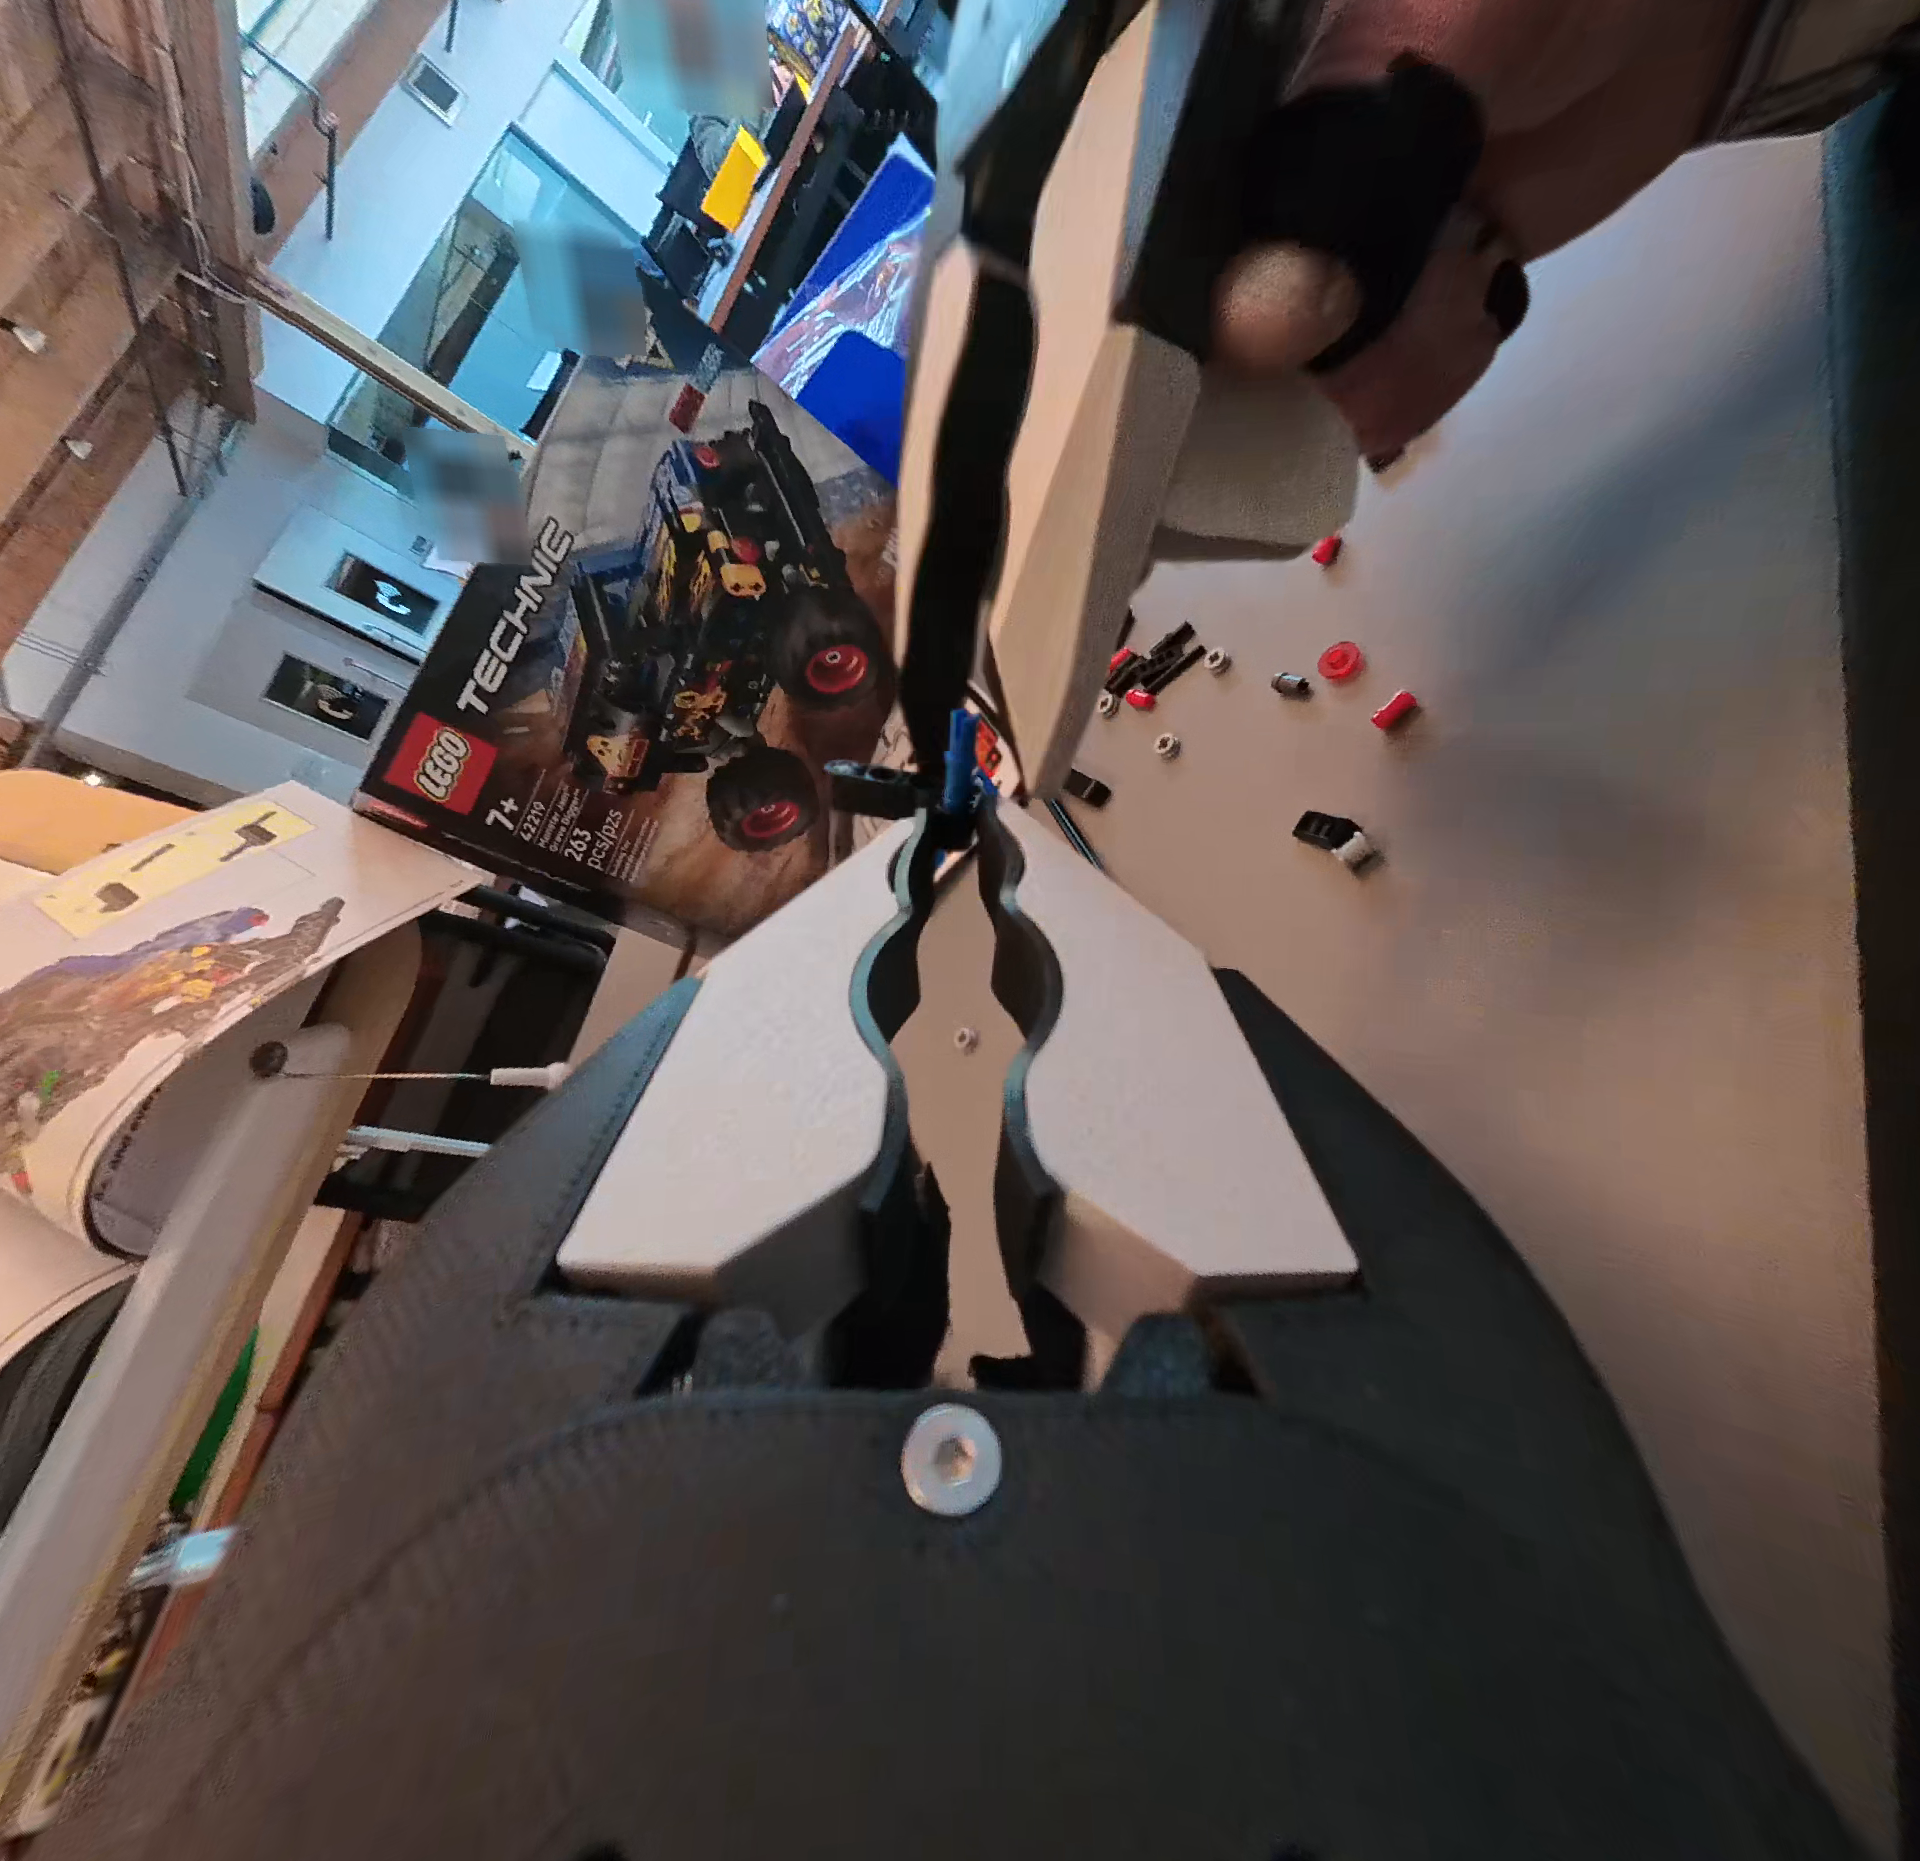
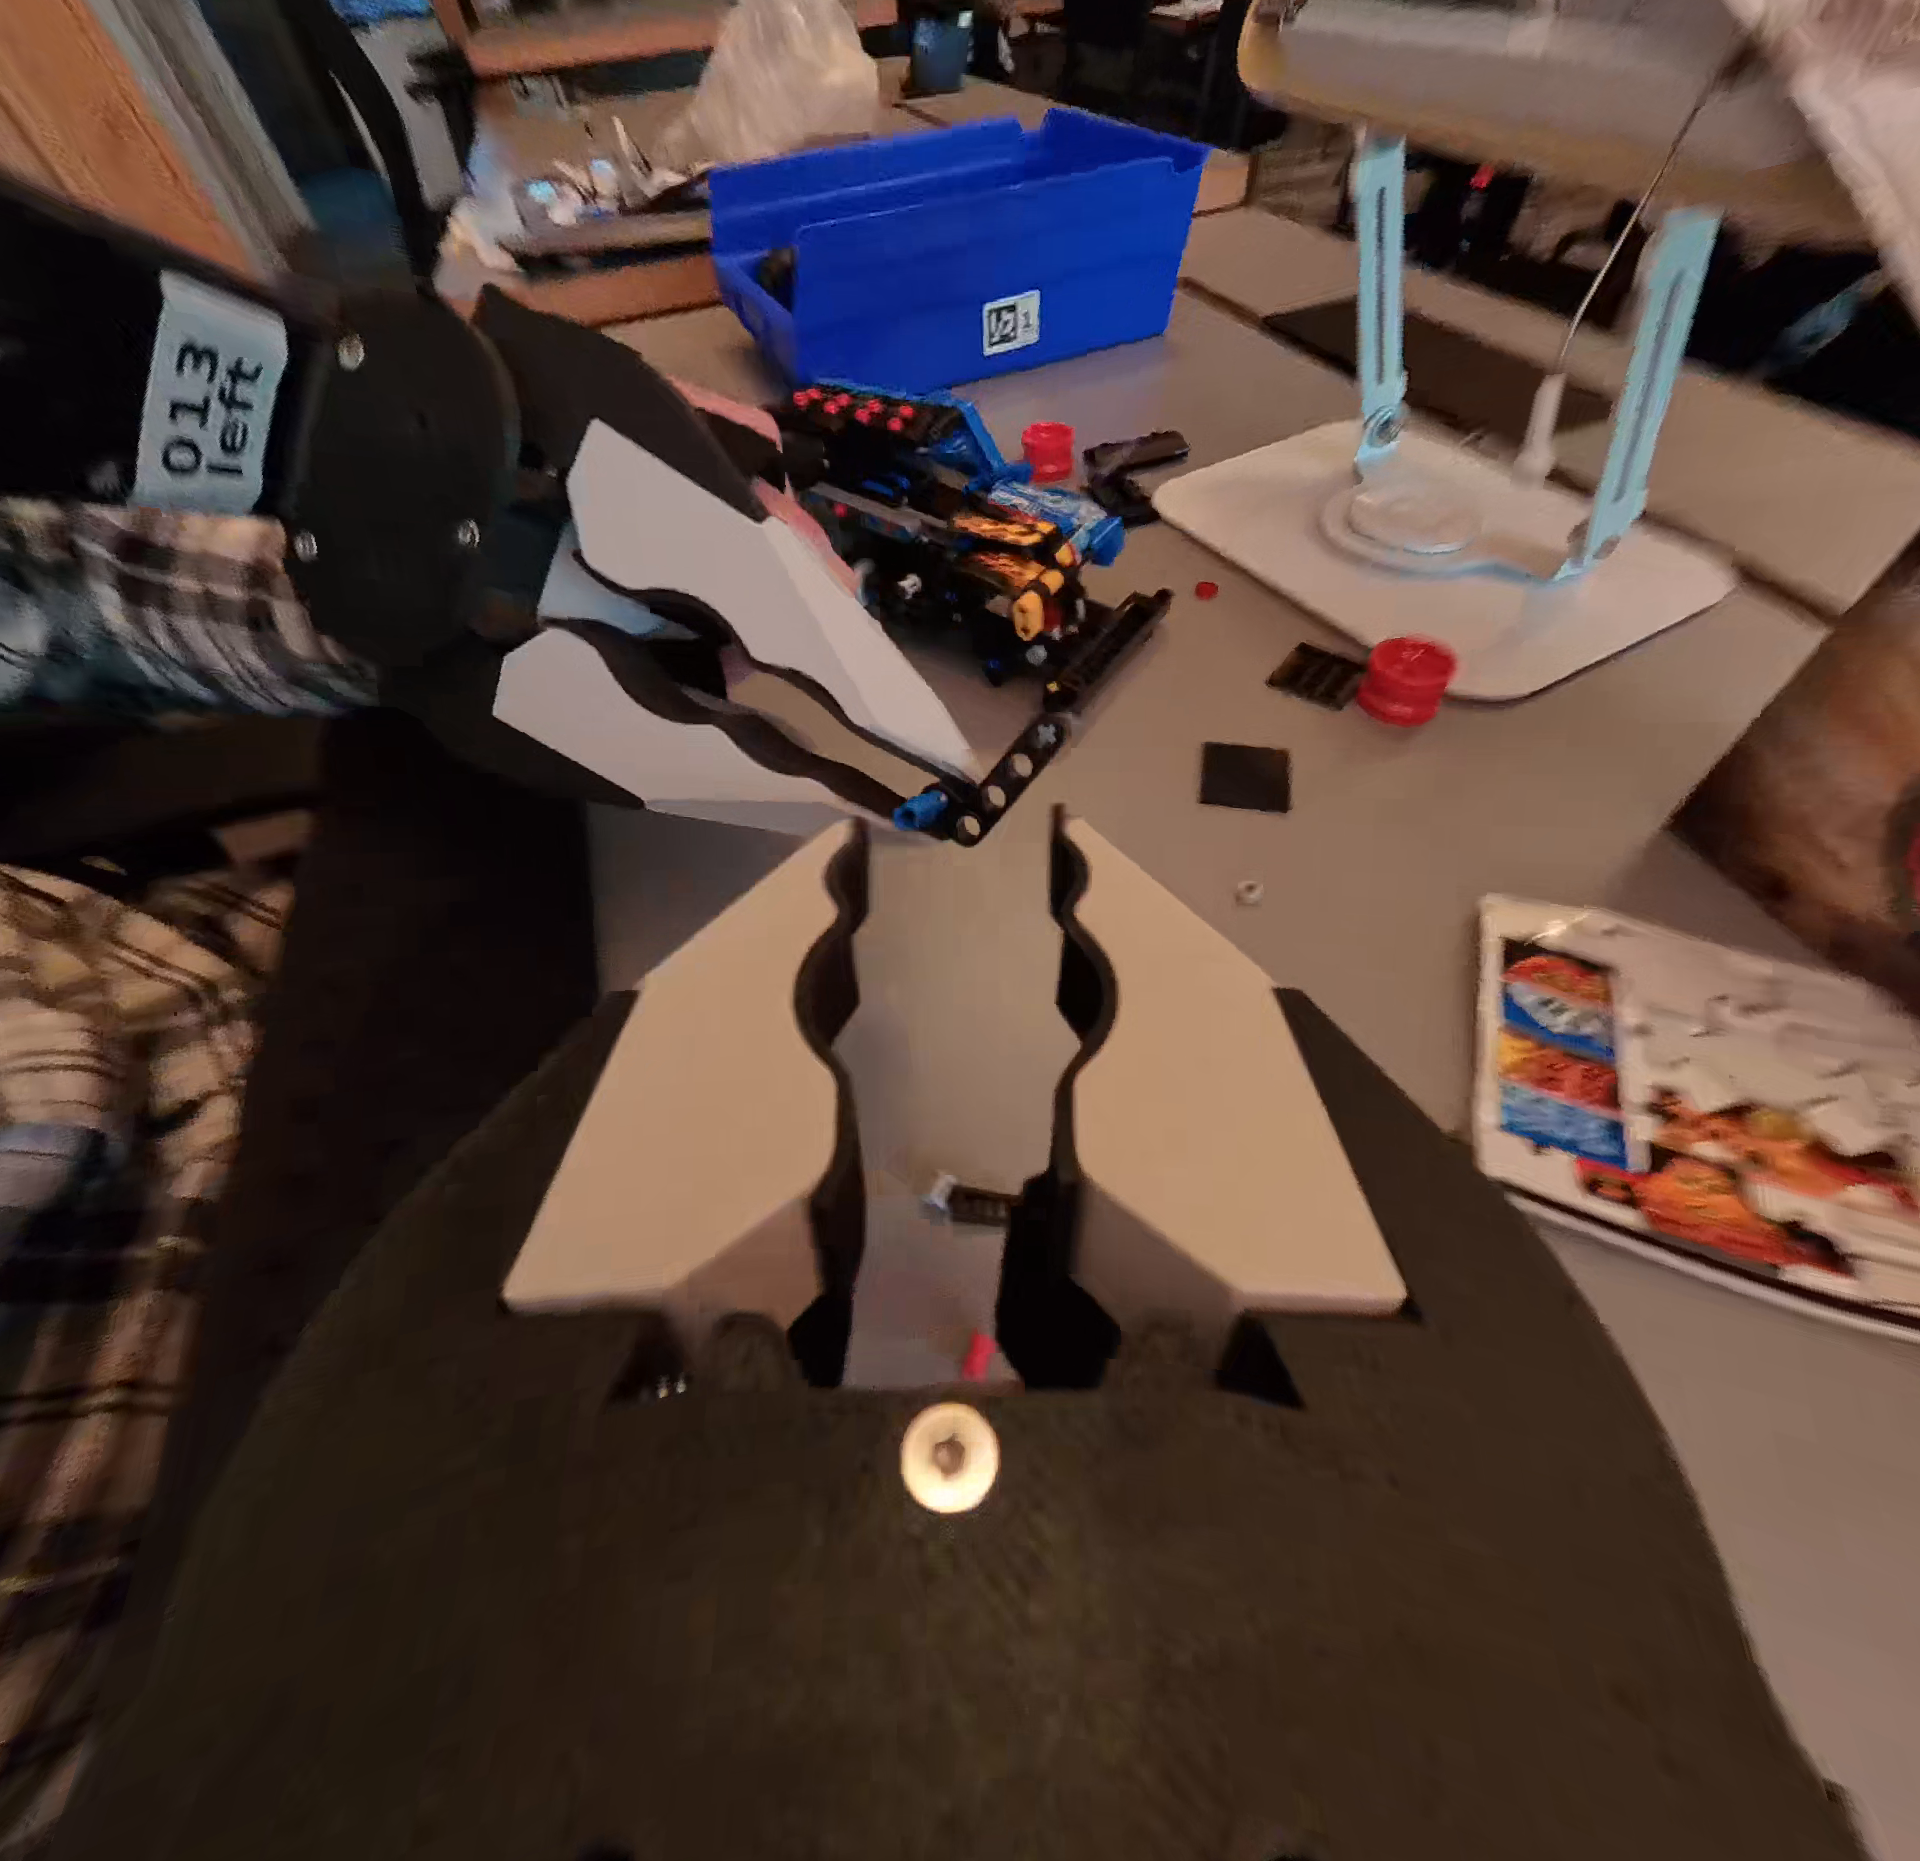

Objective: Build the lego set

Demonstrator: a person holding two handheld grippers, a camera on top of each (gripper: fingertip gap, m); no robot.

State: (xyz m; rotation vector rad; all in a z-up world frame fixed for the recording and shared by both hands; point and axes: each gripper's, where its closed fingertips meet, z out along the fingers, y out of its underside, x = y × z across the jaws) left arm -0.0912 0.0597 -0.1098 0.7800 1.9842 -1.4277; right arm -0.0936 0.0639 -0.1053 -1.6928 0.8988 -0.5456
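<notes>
Left gripper (image 2: 940, 788) pinches a black beam (image 2: 1013, 767) with a blue pin (image 2: 923, 809); right gripper (image 2: 956, 835) holds nothing.

In the right wrist view the left jaws are nearly closed on the pin end of the beam, held above the grey tabletop (image 2: 1403, 855). The right jaws stand wide apart just below it. Behind sits the half-built truck (image 2: 966, 533). Farther back is a blue bin (image 2: 966, 242); its contents cannot be made out. Red wheels (image 2: 1405, 679) and a sticker sheet (image 2: 1683, 1105) lie to the right. In the left wrist view the set's box (image 1: 665, 648) stands at the back, and loose parts (image 1: 1340, 663) are scattered to the right.
</notes>
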